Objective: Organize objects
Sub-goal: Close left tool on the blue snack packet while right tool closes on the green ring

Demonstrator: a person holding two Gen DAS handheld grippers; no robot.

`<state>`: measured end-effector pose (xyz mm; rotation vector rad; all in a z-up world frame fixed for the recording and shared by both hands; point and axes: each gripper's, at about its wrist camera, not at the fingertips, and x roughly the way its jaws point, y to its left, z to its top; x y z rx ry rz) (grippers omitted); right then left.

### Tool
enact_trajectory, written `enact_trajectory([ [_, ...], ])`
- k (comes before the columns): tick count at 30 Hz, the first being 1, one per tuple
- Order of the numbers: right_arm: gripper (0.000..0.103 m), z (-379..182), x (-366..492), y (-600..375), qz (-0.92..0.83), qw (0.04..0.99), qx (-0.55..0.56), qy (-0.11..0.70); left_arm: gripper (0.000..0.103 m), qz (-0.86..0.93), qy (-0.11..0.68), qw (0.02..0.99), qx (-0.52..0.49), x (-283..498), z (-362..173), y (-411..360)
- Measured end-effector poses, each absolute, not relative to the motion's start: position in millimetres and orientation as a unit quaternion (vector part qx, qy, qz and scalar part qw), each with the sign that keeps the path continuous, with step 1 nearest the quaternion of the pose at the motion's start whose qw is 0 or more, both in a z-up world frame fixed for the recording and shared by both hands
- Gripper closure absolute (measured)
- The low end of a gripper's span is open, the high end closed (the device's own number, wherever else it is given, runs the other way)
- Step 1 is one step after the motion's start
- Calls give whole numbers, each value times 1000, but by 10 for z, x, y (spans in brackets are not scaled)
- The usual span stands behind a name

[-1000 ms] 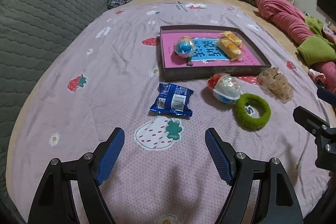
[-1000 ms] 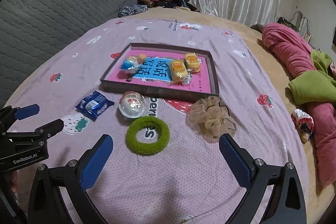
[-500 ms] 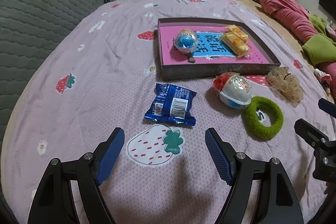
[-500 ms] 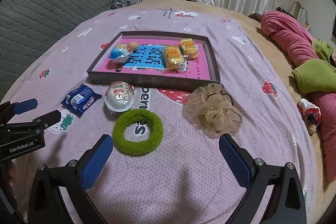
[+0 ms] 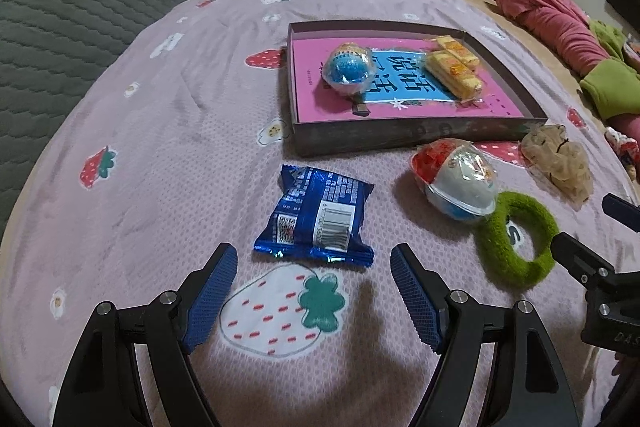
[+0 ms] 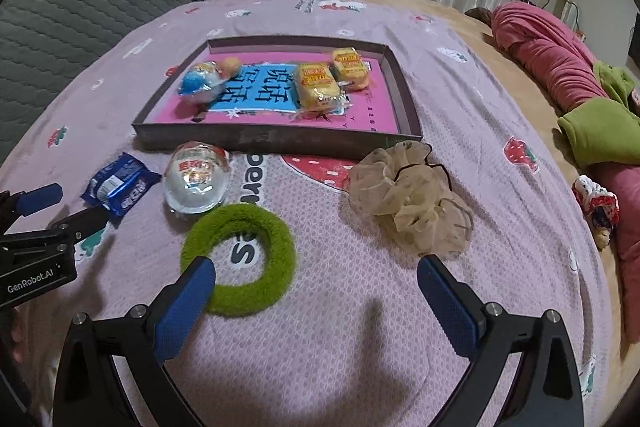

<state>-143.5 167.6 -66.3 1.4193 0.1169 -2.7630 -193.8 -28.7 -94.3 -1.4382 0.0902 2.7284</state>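
Both grippers have sunk closer to the bed point(image 5: 132, 131) since a second ago. Left gripper point(image 5: 314, 291) hangs released, jaws spread, just short of the blue snack packet point(image 5: 320, 217). Right gripper point(image 6: 316, 291) is released too, one finger over the green ring point(image 6: 240, 259), the beige scrunchie point(image 6: 408, 199) just ahead. A wrapped egg toy point(image 6: 198, 179) lies beside the tray point(image 6: 276, 139), which holds another egg and yellow cakes.

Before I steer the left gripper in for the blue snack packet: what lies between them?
Only bare strawberry-print bedspread. In the left wrist view the left gripper hangs open, the blue snack packet just beyond its fingertips.
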Motion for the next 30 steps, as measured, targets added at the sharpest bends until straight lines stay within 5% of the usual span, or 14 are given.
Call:
enact_trajectory([
  [17,21,-950,-1698,1628,-877,21,480,15,23,875,-6,53,-482,-2328,-1213,-404],
  [22,42,-982,-1719,1591,-878,22,477,18,23,875,-20,61,-480,-2418,-1232,-450],
  [27,45,-981,-1713,1536,-881,29,472,35,36,872,-28,73,-483,-2443,-1255,-448],
  [30,56,-990,-1692,1448,-881,37,468,58,36,874,-15,70,-481,-2428,-1258,-413],
])
